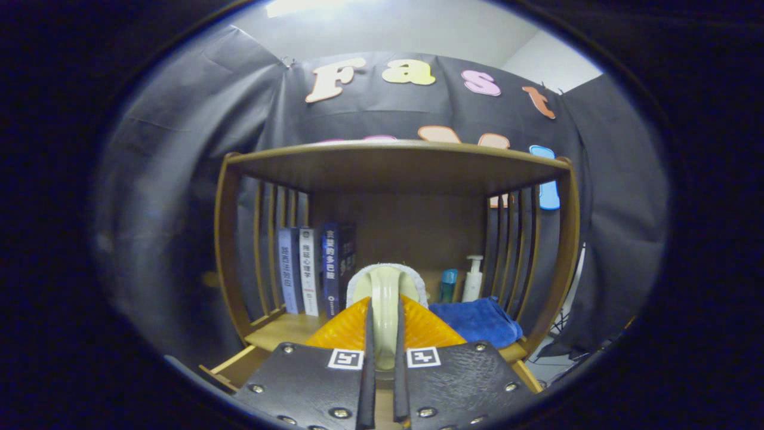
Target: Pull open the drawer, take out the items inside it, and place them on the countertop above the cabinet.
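So here's where we're at. On the far left of the shelf unit (pixel 230 239) we've got a row of books (pixel 313 272) standing upright against the slats. Moving toward the middle, the gripper (pixel 384 358) has its two fingers pinched on the pale handle of a brush (pixel 385 298). Both fingers press the handle's sides, so it's a proper squeeze, not just a touch. The brush sits up in front of the countertop (pixel 286 328), with its orange ribbed body spreading out either side of the fingers and a whitish fuzzy edge poking up behind the handle.

Our guess on handling: it looks like light plastic, stiff in the handle, so the arch is the right spot to hold. Smooth plastic could twist in the grip if we tilt it, so we'd keep it level.

Further right there's a folded blue towel (pixel 477 319) on the counter, then a small teal bottle (pixel 447 285) and a white pump bottle (pixel 473 279) behind it. Down low, a bit of the open drawer (pixel 230 370) shows.
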Motion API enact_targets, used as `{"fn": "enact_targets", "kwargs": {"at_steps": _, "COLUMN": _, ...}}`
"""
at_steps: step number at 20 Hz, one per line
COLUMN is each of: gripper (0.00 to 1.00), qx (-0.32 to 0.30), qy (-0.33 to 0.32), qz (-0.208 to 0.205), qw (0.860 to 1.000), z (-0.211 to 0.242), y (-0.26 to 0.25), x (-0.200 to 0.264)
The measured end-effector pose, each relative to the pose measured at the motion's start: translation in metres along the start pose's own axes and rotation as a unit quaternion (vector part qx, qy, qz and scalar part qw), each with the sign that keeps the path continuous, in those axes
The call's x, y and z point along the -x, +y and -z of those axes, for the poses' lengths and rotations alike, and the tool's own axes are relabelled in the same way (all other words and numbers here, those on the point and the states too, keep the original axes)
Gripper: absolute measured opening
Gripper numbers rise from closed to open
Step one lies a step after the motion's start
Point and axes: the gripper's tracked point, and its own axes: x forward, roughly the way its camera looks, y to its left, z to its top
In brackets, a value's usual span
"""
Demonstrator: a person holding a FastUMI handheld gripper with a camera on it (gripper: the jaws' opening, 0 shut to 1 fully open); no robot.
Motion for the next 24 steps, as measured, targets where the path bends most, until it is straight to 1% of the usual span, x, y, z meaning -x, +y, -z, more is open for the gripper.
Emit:
{"fn": "enact_targets", "kwargs": {"at_steps": 5, "gripper": 0.12, "qx": 0.004, "qy": 0.087, "qz": -0.003, "qw": 0.996, "z": 0.063, "y": 0.004, "x": -0.069}}
{"fn": "enact_targets", "kwargs": {"at_steps": 7, "gripper": 0.12, "qx": 0.003, "qy": 0.127, "qz": 0.005, "qw": 0.992, "z": 0.094, "y": 0.004, "x": -0.087}}
{"fn": "enact_targets", "kwargs": {"at_steps": 10, "gripper": 0.12, "qx": -0.019, "qy": 0.175, "qz": 0.015, "qw": 0.984, "z": 0.137, "y": 0.005, "x": -0.106}}
{"fn": "enact_targets", "kwargs": {"at_steps": 11, "gripper": 0.12, "qx": -0.025, "qy": 0.154, "qz": 0.023, "qw": 0.988, "z": 0.131, "y": 0.004, "x": -0.109}}
{"fn": "enact_targets", "kwargs": {"at_steps": 12, "gripper": 0.14, "qx": -0.028, "qy": 0.148, "qz": 0.032, "qw": 0.988, "z": 0.129, "y": 0.001, "x": -0.113}}
{"fn": "enact_targets", "kwargs": {"at_steps": 16, "gripper": 0.13, "qx": -0.056, "qy": 0.162, "qz": 0.037, "qw": 0.985, "z": 0.136, "y": 0.001, "x": -0.136}}
{"fn": "enact_targets", "kwargs": {"at_steps": 19, "gripper": 0.14, "qx": -0.081, "qy": 0.177, "qz": 0.040, "qw": 0.980, "z": 0.141, "y": -0.005, "x": -0.143}}
{"fn": "enact_targets", "kwargs": {"at_steps": 20, "gripper": 0.14, "qx": -0.086, "qy": 0.187, "qz": 0.045, "qw": 0.978, "z": 0.147, "y": -0.007, "x": -0.148}}
{"fn": "enact_targets", "kwargs": {"at_steps": 21, "gripper": 0.17, "qx": -0.091, "qy": 0.190, "qz": 0.038, "qw": 0.977, "z": 0.148, "y": -0.006, "x": -0.147}}
{"fn": "enact_targets", "kwargs": {"at_steps": 22, "gripper": 0.17, "qx": -0.089, "qy": 0.182, "qz": 0.042, "qw": 0.978, "z": 0.148, "y": -0.009, "x": -0.156}}
{"fn": "enact_targets", "kwargs": {"at_steps": 24, "gripper": 0.17, "qx": -0.087, "qy": 0.184, "qz": 0.045, "qw": 0.978, "z": 0.151, "y": -0.008, "x": -0.156}}
